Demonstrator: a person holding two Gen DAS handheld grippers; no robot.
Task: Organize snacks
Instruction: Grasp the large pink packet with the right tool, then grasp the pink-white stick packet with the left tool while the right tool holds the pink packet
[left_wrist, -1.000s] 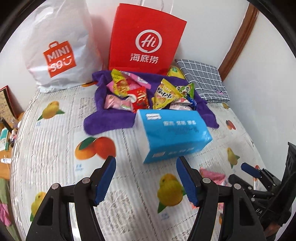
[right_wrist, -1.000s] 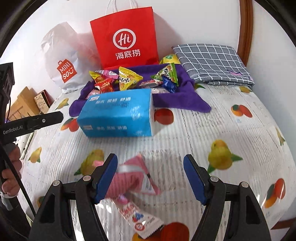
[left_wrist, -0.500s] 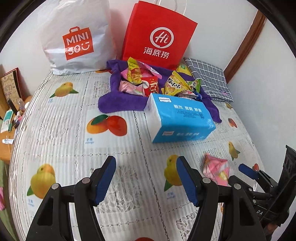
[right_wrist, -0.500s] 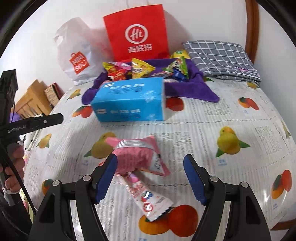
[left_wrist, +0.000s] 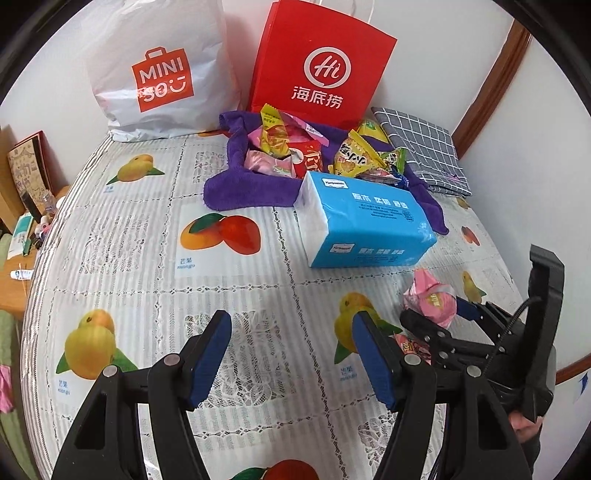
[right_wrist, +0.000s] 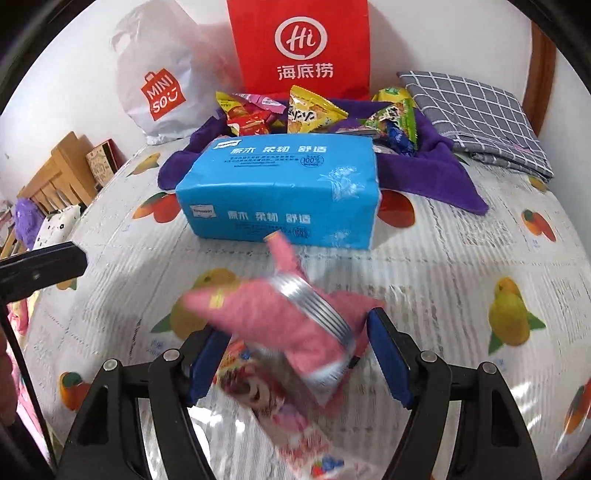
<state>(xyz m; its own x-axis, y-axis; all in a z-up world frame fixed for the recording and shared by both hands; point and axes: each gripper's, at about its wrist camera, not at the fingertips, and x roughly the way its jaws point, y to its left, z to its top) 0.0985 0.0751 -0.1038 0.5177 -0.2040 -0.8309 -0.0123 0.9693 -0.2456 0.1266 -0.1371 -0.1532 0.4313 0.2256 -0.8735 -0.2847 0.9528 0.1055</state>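
Note:
A pink snack packet (right_wrist: 280, 317) lies on the fruit-print tablecloth (right_wrist: 461, 273), in front of a blue tissue pack (right_wrist: 280, 188). My right gripper (right_wrist: 295, 332) is open and low over the cloth, its blue pads on either side of the pink packet. A long strawberry-print packet (right_wrist: 273, 402) lies partly under it. In the left wrist view the right gripper (left_wrist: 437, 314) straddles the same pink packet (left_wrist: 430, 295). My left gripper (left_wrist: 291, 332) hangs open over bare cloth, holding nothing. Several snack packets (left_wrist: 288, 151) are piled on a purple cloth (left_wrist: 243, 188).
A red paper bag (left_wrist: 321, 70) and a white MINISO bag (left_wrist: 162, 74) stand against the back wall. A folded grey checked cloth (left_wrist: 424, 147) lies at the back right. The blue tissue pack (left_wrist: 365, 218) sits mid-table. Wooden furniture (right_wrist: 59, 177) stands past the left edge.
My right gripper has come down and forward, so the pink packet now sits between its pads. My left gripper drew back from the tissue pack, then stayed still.

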